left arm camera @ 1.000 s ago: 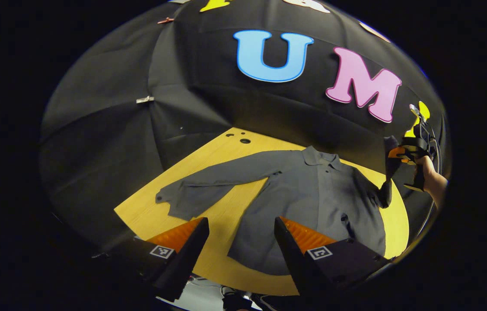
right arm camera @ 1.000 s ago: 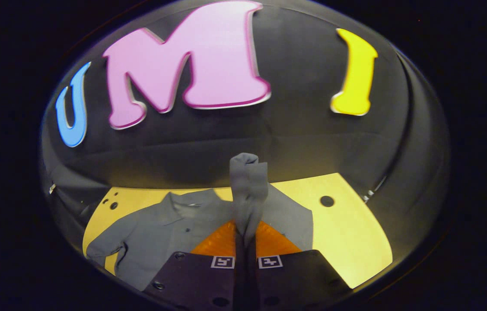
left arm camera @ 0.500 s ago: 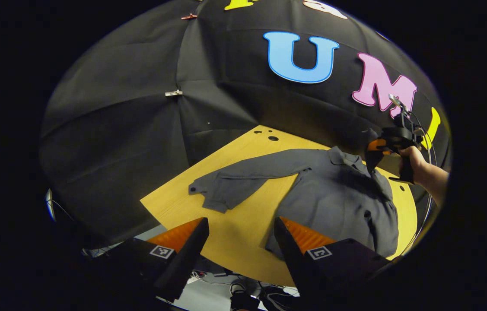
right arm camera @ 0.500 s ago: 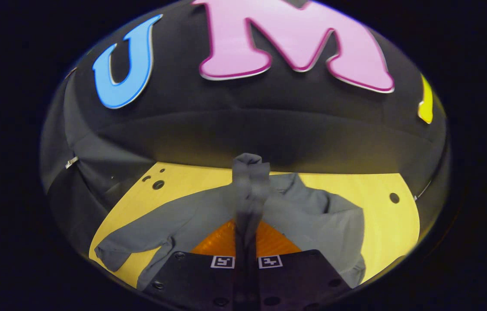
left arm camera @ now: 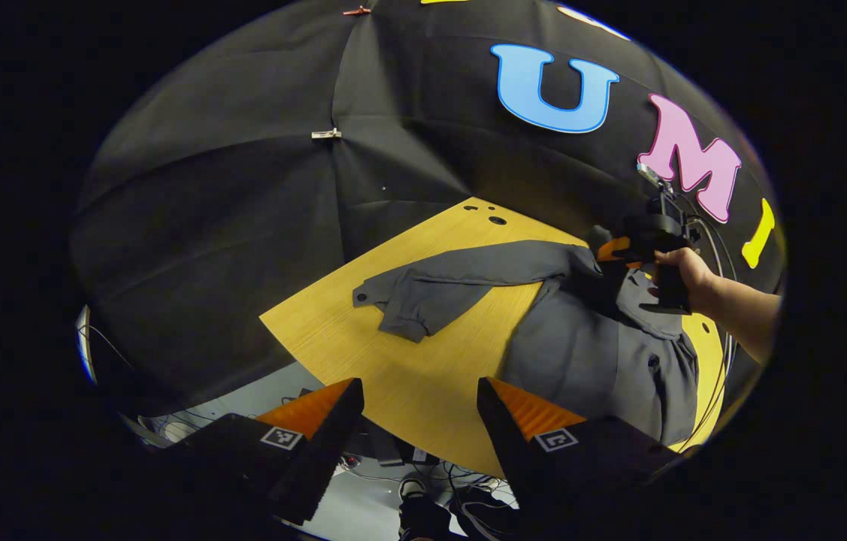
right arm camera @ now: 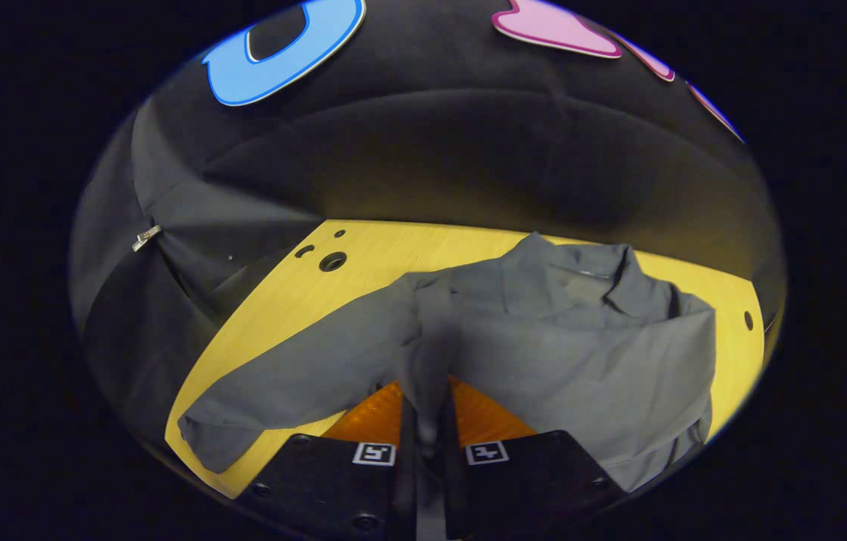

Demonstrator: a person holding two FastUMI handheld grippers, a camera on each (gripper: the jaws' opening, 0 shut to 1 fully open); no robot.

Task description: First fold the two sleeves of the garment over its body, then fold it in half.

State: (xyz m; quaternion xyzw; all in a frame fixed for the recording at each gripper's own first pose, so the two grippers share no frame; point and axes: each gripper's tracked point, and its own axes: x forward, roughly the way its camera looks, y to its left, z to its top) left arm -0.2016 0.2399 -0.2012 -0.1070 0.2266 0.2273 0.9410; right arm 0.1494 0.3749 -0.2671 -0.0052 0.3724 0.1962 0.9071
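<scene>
1. One grey garment, lying at the right of the left gripper view, with two sleeves: one stretched toward the middle, the other at the centre of the right gripper view.
2. One yellow table.
3. Two grippers: the left gripper at the bottom edge, the right gripper at the right.
4. One hand at the right.
5. Two metal clips on the wall: one at upper left, another at the top edge.
</scene>
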